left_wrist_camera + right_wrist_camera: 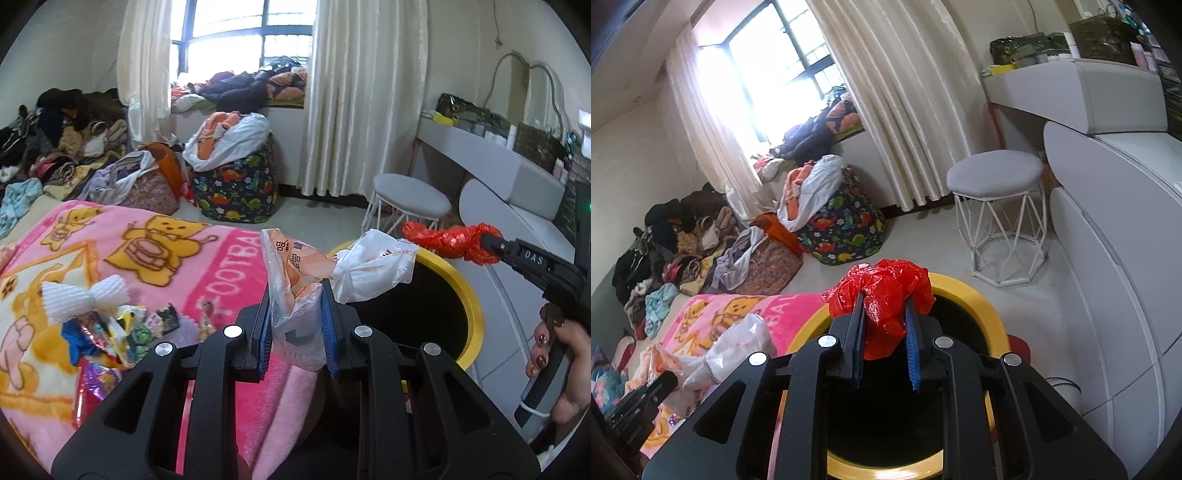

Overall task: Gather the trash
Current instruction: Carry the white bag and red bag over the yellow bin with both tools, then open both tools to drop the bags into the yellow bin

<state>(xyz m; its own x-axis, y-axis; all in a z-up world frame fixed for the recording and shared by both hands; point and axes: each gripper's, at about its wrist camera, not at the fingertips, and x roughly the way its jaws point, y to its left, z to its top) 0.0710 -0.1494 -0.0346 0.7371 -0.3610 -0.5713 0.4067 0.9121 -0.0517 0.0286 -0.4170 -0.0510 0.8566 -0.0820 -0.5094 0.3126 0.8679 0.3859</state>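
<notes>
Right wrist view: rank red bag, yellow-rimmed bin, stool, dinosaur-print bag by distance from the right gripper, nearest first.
1. Red bag: clamped in the jaws of the right gripper.
2. Yellow-rimmed bin: directly below and just ahead.
3. Stool: ahead to the right, by the white vanity.
4. Dinosaur-print bag: ahead to the left, by the curtain; not far beyond the stool, so that order is less sure.

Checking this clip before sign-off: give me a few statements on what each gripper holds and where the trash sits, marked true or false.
1. The left gripper is shut on a clear bag. True.
2. The right gripper holds a blue bag. False: it is shut on a red bag.
3. The bin has a yellow rim. True.
4. The wrappers lie on the floor. False: they lie on the pink blanket.
5. The stool has clothes on it. False: its seat is bare.
</notes>
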